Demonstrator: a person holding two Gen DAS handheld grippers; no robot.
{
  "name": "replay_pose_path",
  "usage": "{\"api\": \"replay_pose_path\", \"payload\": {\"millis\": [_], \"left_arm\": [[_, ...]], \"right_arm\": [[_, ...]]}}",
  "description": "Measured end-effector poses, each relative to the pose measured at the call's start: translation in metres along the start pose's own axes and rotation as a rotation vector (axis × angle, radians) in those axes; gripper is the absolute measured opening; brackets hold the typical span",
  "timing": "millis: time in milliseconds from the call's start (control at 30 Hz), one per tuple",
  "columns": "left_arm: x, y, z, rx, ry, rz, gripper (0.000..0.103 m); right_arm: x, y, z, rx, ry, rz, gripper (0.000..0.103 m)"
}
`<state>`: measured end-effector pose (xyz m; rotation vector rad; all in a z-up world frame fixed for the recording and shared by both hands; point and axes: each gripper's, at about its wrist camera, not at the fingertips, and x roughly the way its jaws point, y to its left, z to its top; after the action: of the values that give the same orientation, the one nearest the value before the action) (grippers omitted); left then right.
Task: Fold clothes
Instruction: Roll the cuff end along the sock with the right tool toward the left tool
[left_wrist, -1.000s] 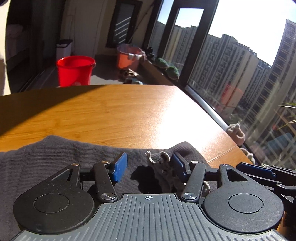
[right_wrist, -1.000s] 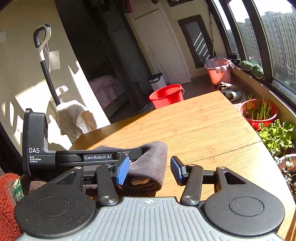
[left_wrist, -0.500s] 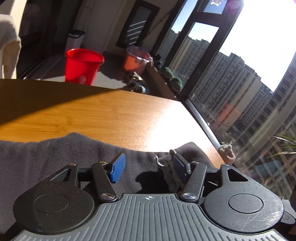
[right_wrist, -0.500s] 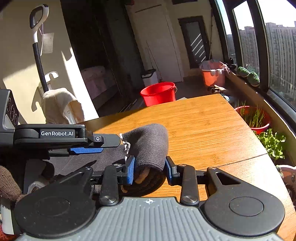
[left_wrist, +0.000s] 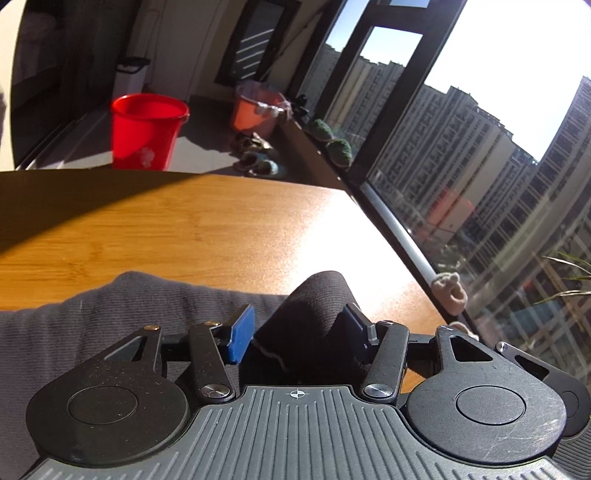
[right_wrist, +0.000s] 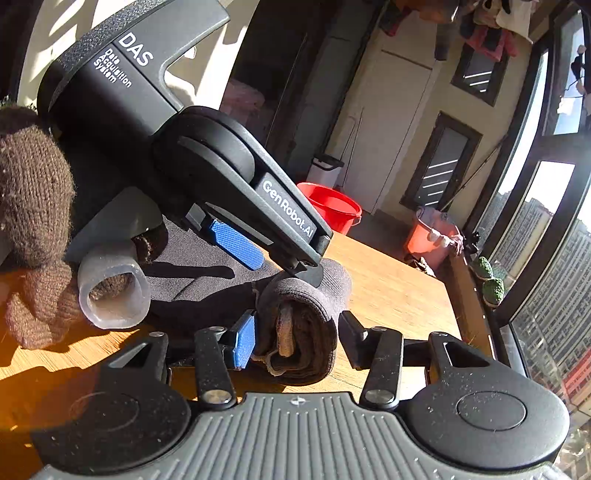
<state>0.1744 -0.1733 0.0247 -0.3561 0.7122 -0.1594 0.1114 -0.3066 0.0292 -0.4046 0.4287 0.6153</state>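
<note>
Hard sunlight from your tall glass windows (left_wrist: 461, 177) burns a white glare patch near the right edge of the wooden tabletop (left_wrist: 184, 236); its far left corner lies in shadow. Fisheye bends every edge, and sky overexposes.

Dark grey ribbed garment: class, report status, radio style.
Left tongs open around rolled end of dark grey ribbed garment. Right tongs open beside same roll. Wooden table ahead bare.

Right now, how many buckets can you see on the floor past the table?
2. A red bucket stands just beyond the table's far edge; an orange bucket sits farther back by the window. Others may be hidden.
</note>
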Motion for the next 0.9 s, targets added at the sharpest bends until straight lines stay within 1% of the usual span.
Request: {"api": "replay_pose_path", "payload": {"millis": [67,100,133,167,200,233,333,400,467,500,533,600,633,667,700,767,833,900], "left_arm": [[0.000,0.005,-0.001,-0.007,-0.002,0.001,0.062],[0.000,0.006,-0.001,-0.009,-0.003,0.001,0.063],[0.000,0.006,-0.001,-0.006,-0.005,0.002,0.065],[0.000,0.006,-0.002,-0.002,-0.007,0.005,0.065],[-0.001,0.005,-0.002,0.001,-0.011,0.009,0.067],[-0.001,0.005,-0.002,0.003,-0.012,0.012,0.068],[-0.002,0.006,-0.004,0.017,-0.015,0.028,0.068],[-0.004,0.007,-0.004,0.022,-0.018,0.039,0.069],[-0.005,0.009,-0.004,0.015,-0.017,0.038,0.070],[-0.006,0.011,-0.005,0.011,-0.017,0.037,0.070],[-0.008,0.012,-0.004,0.004,-0.017,0.035,0.070],[-0.015,0.015,-0.002,-0.020,-0.031,0.027,0.068],[-0.019,0.017,0.000,-0.030,-0.044,0.023,0.067],[-0.023,0.017,0.001,-0.032,-0.056,0.022,0.067],[-0.026,0.018,0.003,-0.030,-0.065,0.023,0.067],[-0.028,0.018,0.002,-0.023,-0.066,0.027,0.067],[-0.028,0.019,-0.001,-0.017,-0.062,0.031,0.068],[-0.029,0.021,-0.005,-0.023,-0.062,0.032,0.070]], "right_arm": [[-0.007,-0.027,0.000,0.210,-0.010,0.098,0.050],[-0.007,-0.039,-0.002,0.310,-0.018,0.122,0.050],[-0.008,-0.051,-0.005,0.410,-0.027,0.144,0.054],[-0.006,-0.060,-0.008,0.492,-0.036,0.143,0.057],[-0.001,-0.067,-0.013,0.556,-0.033,0.133,0.064],[0.003,-0.074,-0.018,0.619,-0.030,0.123,0.068],[0.019,-0.087,-0.039,0.778,0.000,0.191,0.069],[0.024,-0.087,-0.047,0.822,0.017,0.235,0.069],[0.027,-0.087,-0.051,0.845,0.034,0.268,0.062],[0.027,-0.084,-0.049,0.822,0.046,0.272,0.058],[0.025,-0.080,-0.046,0.779,0.047,0.258,0.053],[0.019,-0.063,-0.033,0.639,0.057,0.210,0.049],[0.017,-0.050,-0.023,0.542,0.058,0.175,0.049],[0.015,-0.041,-0.018,0.474,0.058,0.148,0.049],[0.013,-0.027,-0.010,0.378,0.051,0.111,0.049],[0.010,0.000,0.002,0.202,0.036,0.043,0.049],[0.009,0.017,0.006,0.090,0.028,0.000,0.049],[0.010,0.025,0.008,0.034,0.035,-0.008,0.050]]}}
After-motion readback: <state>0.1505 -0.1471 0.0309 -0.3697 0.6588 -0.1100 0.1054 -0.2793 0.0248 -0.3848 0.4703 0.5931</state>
